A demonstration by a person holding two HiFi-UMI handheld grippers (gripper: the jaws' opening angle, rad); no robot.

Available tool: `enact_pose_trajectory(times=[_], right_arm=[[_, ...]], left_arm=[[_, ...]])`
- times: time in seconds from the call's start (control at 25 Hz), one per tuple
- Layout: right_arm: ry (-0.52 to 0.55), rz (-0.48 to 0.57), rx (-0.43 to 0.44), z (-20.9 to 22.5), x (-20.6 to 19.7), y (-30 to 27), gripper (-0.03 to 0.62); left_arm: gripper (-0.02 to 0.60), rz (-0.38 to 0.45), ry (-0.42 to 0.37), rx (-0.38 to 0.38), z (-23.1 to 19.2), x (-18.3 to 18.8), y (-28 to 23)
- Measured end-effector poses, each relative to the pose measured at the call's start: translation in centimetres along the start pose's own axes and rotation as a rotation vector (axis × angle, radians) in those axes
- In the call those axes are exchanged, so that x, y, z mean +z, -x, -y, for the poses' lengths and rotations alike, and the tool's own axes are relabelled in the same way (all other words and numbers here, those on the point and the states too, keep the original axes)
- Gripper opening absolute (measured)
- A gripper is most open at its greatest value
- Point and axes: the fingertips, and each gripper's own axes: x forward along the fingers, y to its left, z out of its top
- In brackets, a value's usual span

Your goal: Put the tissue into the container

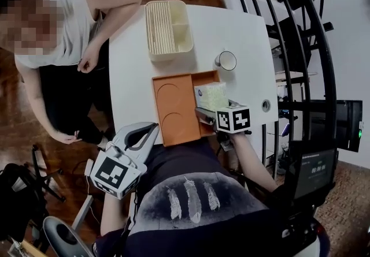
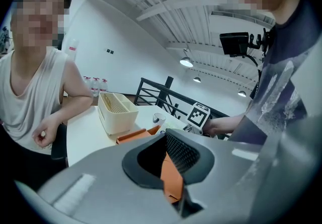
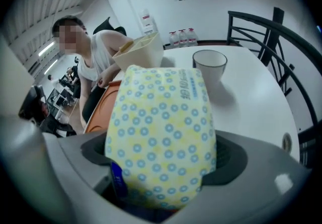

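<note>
Head view recorded my right gripper (image 1: 215, 107) clamped on the tissue pack (image 1: 210, 96) over the near right part of the orange tray (image 1: 173, 108). This was well apart from the cream container (image 1: 167, 28) at the far side of the white table (image 1: 133, 65), while my left gripper (image 1: 155, 127) hung at the table's near edge. Left gripper view showed my left jaws together with nothing between them, container and tray beyond. Right gripper view showed my right jaws standing wide, pads against the yellow dotted pack, with the cup (image 3: 210, 64) and the container beyond it.
</note>
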Motion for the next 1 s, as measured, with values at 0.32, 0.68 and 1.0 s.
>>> enact_pose_trajectory(times=[0.32, 0.68, 1.0], right_arm=[[0.017, 0.02, -0.03, 0.4, 0.0, -0.5, 0.518], [0.118, 0.112, -0.033, -0.1, 2.0, 3.6, 0.518], [0.262, 0.226, -0.011, -1.5, 3.5, 8.7, 0.517]], left_arm=[[0.014, -0.008, 0.0, -0.006, -0.1, 0.1, -0.3], [0.014, -0.012, -0.006, -0.019, -0.1, 0.5, -0.6], [0.014, 0.046, -0.007, -0.038, 1.4, 2.6, -0.6]])
